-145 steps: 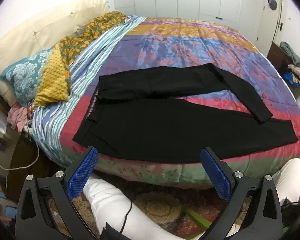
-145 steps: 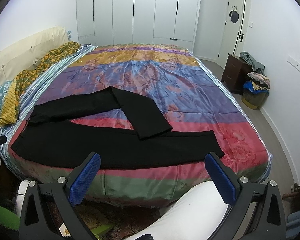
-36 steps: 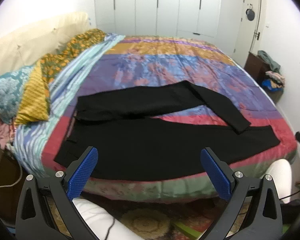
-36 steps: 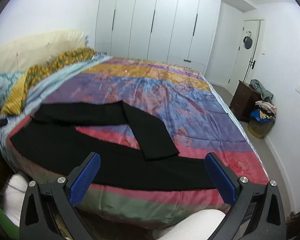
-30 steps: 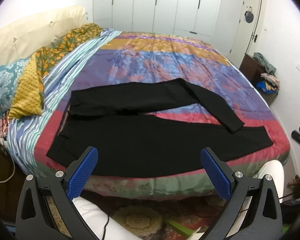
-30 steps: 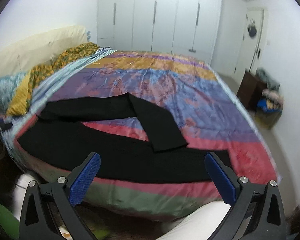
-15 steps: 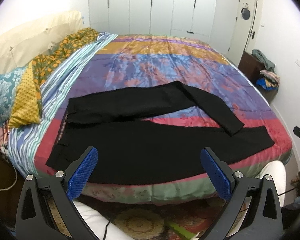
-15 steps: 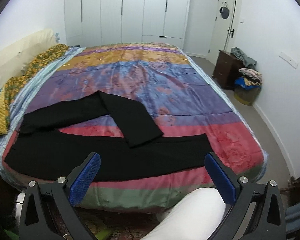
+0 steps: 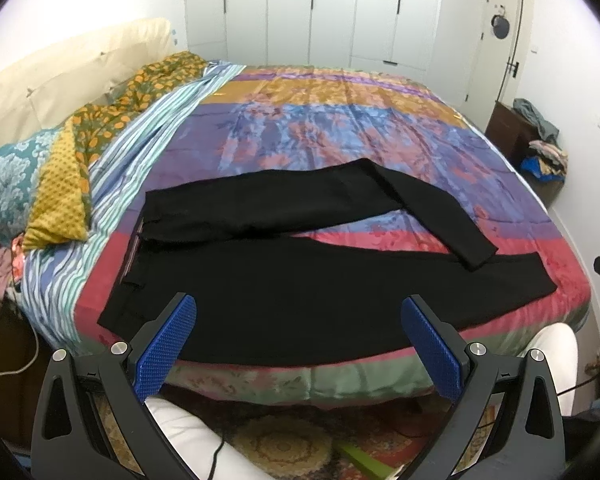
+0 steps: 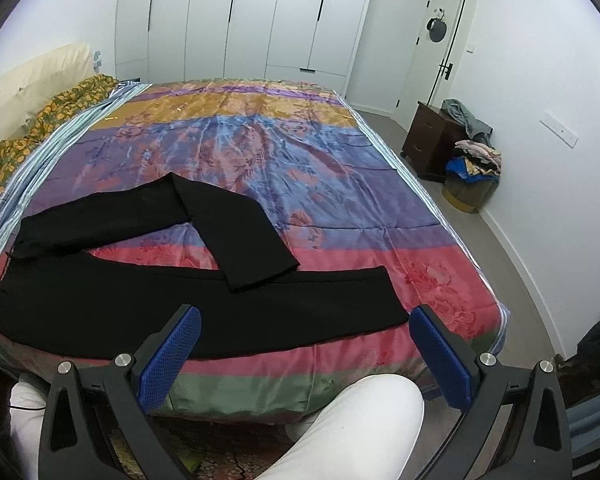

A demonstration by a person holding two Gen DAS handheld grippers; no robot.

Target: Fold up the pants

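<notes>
Black pants (image 9: 300, 296) lie flat near the front edge of the bed, waist to the left. The near leg runs straight right. The far leg (image 9: 432, 216) bends back and its hem rests on the near leg. The pants also show in the right wrist view (image 10: 188, 304). My left gripper (image 9: 300, 344) is open and empty, held in front of the bed edge above the pants' middle. My right gripper (image 10: 304, 352) is open and empty, held in front of the bed edge near the leg hems.
The bed has a colourful striped quilt (image 9: 340, 128). Pillows (image 9: 56, 192) lie at the left by the cream headboard. A dark nightstand (image 10: 432, 140) and a basket of clothes (image 10: 468, 184) stand at the right wall. White wardrobes (image 10: 260, 20) line the back. My white-trousered legs (image 10: 352, 432) are below.
Both grippers have shifted slightly, the views tilting and swaying in front of the bed. The pants have not moved. Both grippers have stayed open.
</notes>
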